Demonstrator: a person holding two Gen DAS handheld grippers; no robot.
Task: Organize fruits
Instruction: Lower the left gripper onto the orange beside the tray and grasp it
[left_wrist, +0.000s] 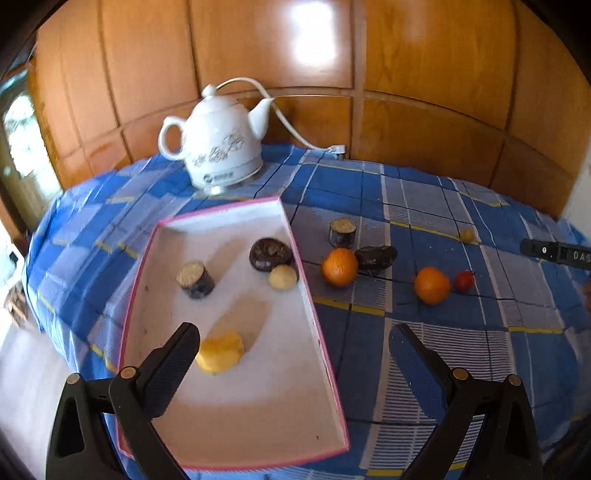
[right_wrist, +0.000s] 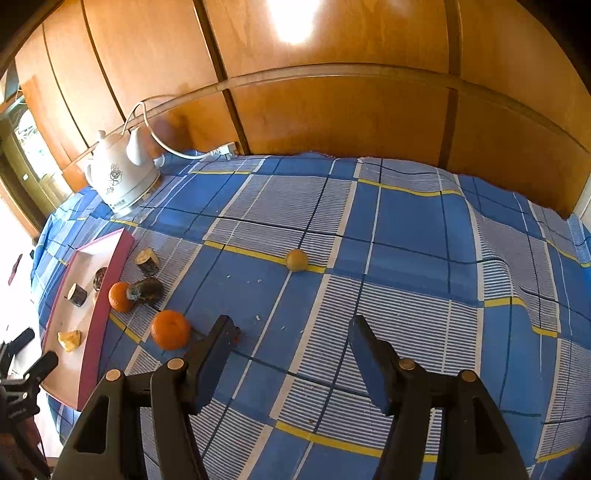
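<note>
The nearer orange (right_wrist: 170, 329) lies on the checked cloth of the worktop (right_wrist: 406, 258), just beside the pink-rimmed tray (left_wrist: 325, 354) and well short of the far edge. The right claw (right_wrist: 291, 328) hangs spread and empty beside it; the left claw (left_wrist: 295, 341), also spread, hovers over the tray's near end. Best to straddle the orange squarely and squeeze gently, since it will likely roll.

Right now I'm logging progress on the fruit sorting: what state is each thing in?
Left gripper: open, empty, over the tray.
Right gripper: open, empty, over the cloth.
Tray: open, holding four pieces.
Yellow piece: in the tray.
Two oranges: on the cloth, outside the tray.
Tomato: on the cloth.
Small yellow fruit: alone on the cloth.
Kettle: upright, lid on.
</note>
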